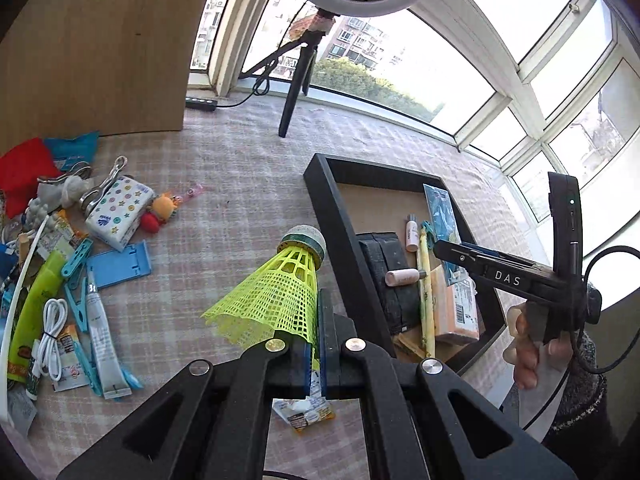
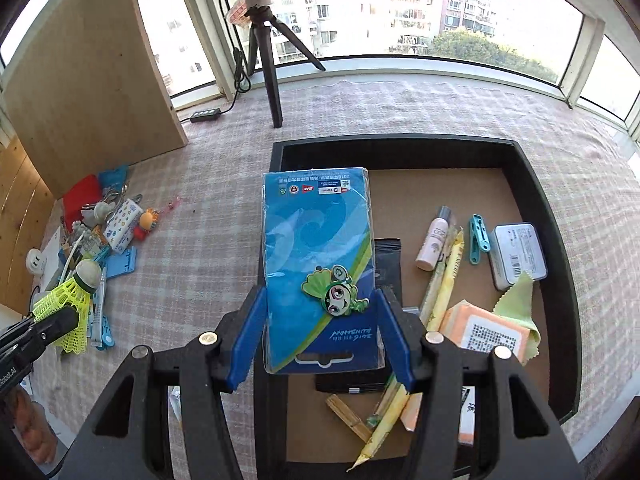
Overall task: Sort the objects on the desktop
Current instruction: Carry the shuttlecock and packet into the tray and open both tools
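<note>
My left gripper is shut on a yellow-green shuttlecock by its skirt edge, cork end pointing up and away, above the checked cloth just left of the black tray. The shuttlecock also shows in the right wrist view at far left. My right gripper is shut on a blue card pack with a cartoon pin, held over the tray's left wall. The right gripper also shows in the left wrist view, over the tray.
The tray holds a cosmetic tube, yellow pens, a teal clip, a tin, an orange packet. A pile of small objects lies left on the cloth. A ring-light tripod stands behind; wooden board at left.
</note>
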The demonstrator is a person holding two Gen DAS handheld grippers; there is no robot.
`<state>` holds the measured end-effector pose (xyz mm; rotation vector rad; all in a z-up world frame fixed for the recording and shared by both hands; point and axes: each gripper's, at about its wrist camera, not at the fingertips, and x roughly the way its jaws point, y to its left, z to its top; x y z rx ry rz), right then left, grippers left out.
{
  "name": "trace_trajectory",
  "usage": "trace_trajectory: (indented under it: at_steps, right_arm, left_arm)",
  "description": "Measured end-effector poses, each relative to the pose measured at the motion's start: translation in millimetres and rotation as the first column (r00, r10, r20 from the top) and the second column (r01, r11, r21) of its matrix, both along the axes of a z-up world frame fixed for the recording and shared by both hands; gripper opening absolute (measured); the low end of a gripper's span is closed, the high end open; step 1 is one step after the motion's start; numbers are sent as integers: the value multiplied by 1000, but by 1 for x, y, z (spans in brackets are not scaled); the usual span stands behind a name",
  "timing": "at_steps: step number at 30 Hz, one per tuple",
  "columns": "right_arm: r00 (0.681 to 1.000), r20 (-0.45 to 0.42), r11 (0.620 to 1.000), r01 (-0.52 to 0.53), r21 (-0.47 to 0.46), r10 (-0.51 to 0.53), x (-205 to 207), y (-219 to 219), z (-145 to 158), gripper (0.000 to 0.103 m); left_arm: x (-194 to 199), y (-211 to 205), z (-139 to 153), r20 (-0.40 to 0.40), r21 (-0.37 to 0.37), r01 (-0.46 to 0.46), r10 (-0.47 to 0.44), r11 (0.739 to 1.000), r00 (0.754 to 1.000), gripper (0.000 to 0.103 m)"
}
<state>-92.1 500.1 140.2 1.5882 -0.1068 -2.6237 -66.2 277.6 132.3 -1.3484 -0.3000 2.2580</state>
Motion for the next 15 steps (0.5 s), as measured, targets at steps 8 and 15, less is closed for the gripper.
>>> trace_trajectory:
  at_steps: [8,15]
  right_arm:
    - [986,-19,985,167,36,-166,6,89,9,54]
    - [979,-10,978,206,13,-206,10,114,9,62]
  left_arm:
    - [3,114,10,-14,18,193,-193,981,981,2]
    - [21,157,15,-70,-69,261,-266,963,961,65]
